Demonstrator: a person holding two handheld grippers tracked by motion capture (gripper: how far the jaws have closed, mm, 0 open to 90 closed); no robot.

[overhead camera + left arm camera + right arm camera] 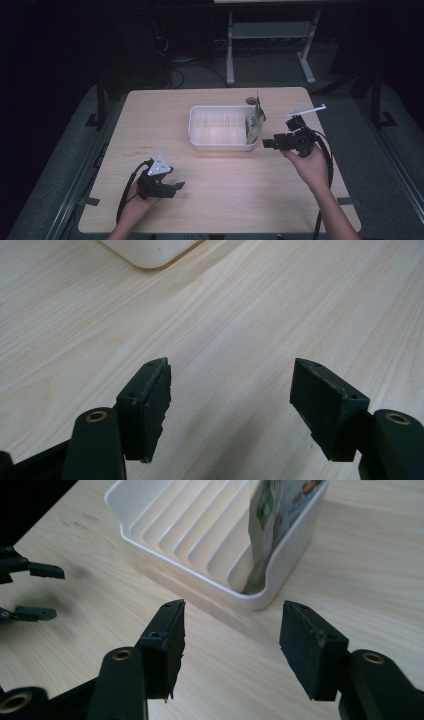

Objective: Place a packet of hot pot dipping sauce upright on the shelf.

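A: Nearest the table's front edge, item one: left gripper (172, 187), jaws spread wide, nothing between them. Why parked there?

B: Idle, by my reading. It rests on bare wooden tabletop (225, 185), well short of the ribbed white tray (220, 145), leaving the work to the other hand.

A: Item two, just right of the tray: right gripper (270, 143).

B: Jaws equally wide apart, empty, aimed at the tray's near right corner. Probably lined up toward the pouch, or just let go of it; I cannot tell which.

A: Item three, inside the tray at its right end: green-and-white snack pouch (275, 515).

B: Upright, leaning against the end wall. The ribs form slots, so it likely stands filed like a plate in a rack.

A: Beyond the tray?

B: Small round object, too dim to name.
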